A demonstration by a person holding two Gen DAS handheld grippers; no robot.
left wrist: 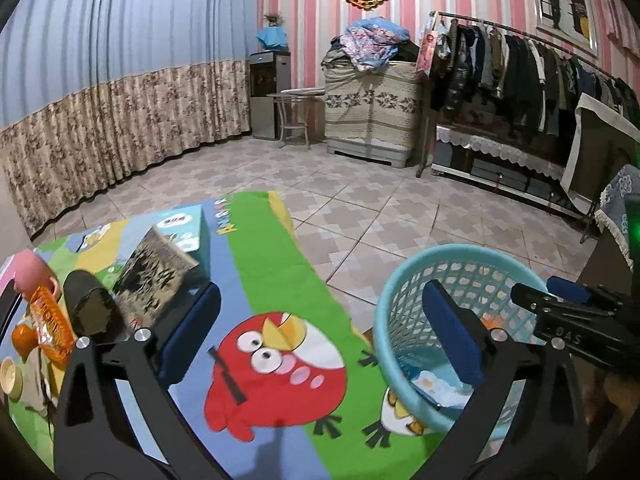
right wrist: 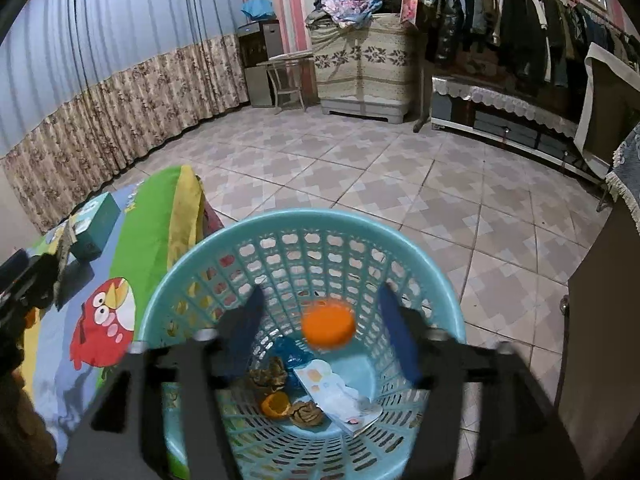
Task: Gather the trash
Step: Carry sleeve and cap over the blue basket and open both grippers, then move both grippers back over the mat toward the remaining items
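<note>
Right wrist: right gripper (right wrist: 320, 336) gapes over basket (right wrist: 168, 300), orange peel (right wrist: 329, 326) loose between its jaws; left gripper (left wrist: 320, 332) wide open, empty

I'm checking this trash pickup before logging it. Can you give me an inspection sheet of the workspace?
Surface: cartoon-bird cloth over the table.
Job's things: blue basket holding wrappers, peel and a paper card; orange piece, blurred, between the right claw's pads without touching them.
Clutter: pink cup, snack packet, teal box.
Grippers: left claw open, empty; right claw open above the basket.
Cables: nothing seen.
Surroundings: tiled floor, curtain, clothes rack.
</note>
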